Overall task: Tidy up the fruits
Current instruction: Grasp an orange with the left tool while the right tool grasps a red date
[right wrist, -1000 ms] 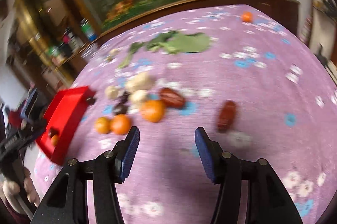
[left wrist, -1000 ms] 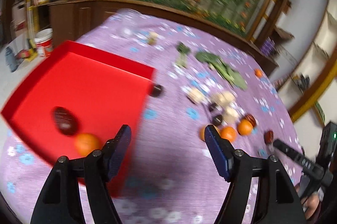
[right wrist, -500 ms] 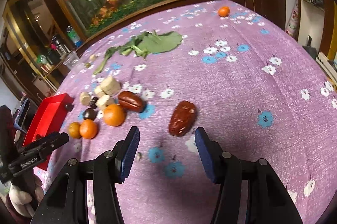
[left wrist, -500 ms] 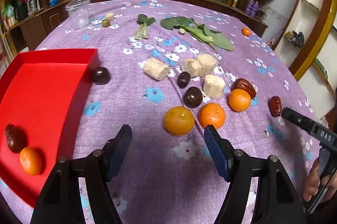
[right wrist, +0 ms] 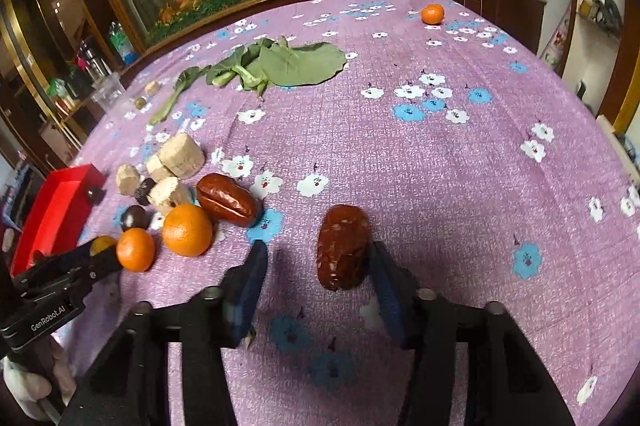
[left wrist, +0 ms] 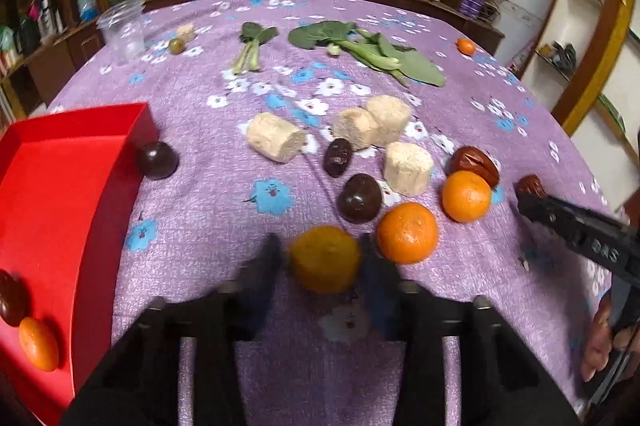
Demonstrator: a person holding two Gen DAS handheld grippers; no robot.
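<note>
In the left wrist view my left gripper (left wrist: 322,254) has its jaws closing, and the blurred pads sit against both sides of an orange (left wrist: 324,260) on the purple cloth. Two more oranges (left wrist: 406,232) (left wrist: 466,196) and a dark round fruit (left wrist: 359,198) lie just beyond it. A red tray (left wrist: 60,206) at the left holds a dark fruit (left wrist: 10,298) and an orange (left wrist: 38,344). In the right wrist view my right gripper (right wrist: 318,250) is closing around a red date (right wrist: 342,246). Its right pad touches the date and a gap shows at the left pad.
Pale cut chunks (left wrist: 274,142), more dates (left wrist: 474,164) and another dark fruit (left wrist: 157,160) lie mid-table. Leafy greens (left wrist: 360,50), a clear cup (left wrist: 122,30) and a lone orange (right wrist: 432,14) are farther back. A hand (left wrist: 600,338) holds the right gripper at the lower right.
Both grippers have narrowed. The left one swung right from the tray and dropped onto the near orange; the right one came down and forward so the date now lies between its fingers.
</note>
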